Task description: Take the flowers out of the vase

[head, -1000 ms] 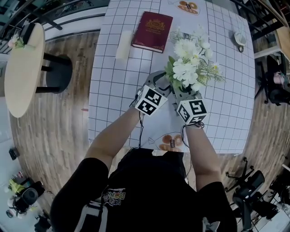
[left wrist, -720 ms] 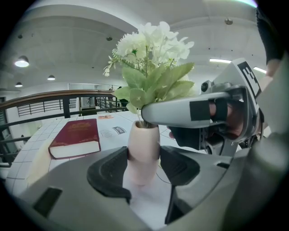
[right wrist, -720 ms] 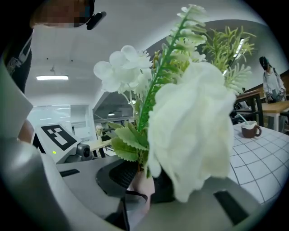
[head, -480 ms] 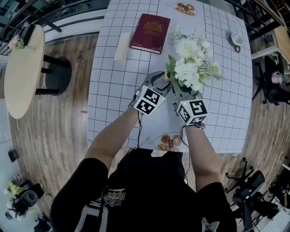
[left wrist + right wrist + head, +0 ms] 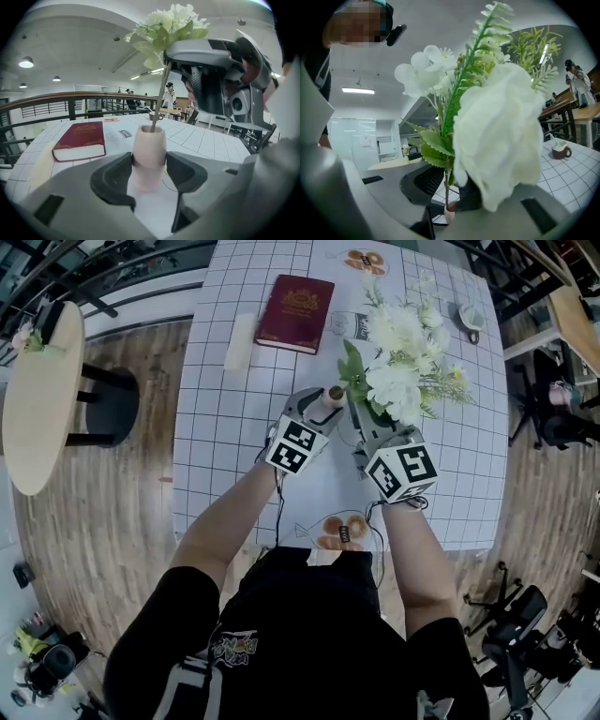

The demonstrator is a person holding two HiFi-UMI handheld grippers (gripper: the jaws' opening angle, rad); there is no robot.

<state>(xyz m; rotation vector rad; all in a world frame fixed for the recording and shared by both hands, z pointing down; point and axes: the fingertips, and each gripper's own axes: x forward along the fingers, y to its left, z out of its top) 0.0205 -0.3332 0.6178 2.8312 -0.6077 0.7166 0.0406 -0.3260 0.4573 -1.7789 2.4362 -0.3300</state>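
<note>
Flowers: a bunch of white blooms (image 5: 398,362) with green leaves and ferny sprigs. It is held over the middle of the table, up and just right of the vase.
Stem: one thin stem (image 5: 158,101) runs down from the bunch, and its foot is still inside the vase mouth.
Vase: small, pale pink and egg-shaped, with an open top (image 5: 149,150). It stands upright on the table with only the stem in it.
Left gripper: its pads (image 5: 322,412) press on both sides of the vase and clamp it.
Right gripper: it sits just above the vase (image 5: 364,427). The jaws have just been closing with the stem between them, and they clasp the flowers right under the leaves.
Table: white top with a black grid (image 5: 234,427).
Book: dark red (image 5: 296,313), closed and lying flat beyond the vase. It has a gold emblem on the cover, and the lettering is too small to read.
Label: a small dark print on the table just right of the book (image 5: 349,324), not legible.
Block: pale and oblong, just left of the book (image 5: 240,341).
Cup: on a saucer near the far right edge (image 5: 469,317). I cannot make out what is in it.
Plate: at the far edge (image 5: 347,259), with a few round brown pieces on it.
</note>
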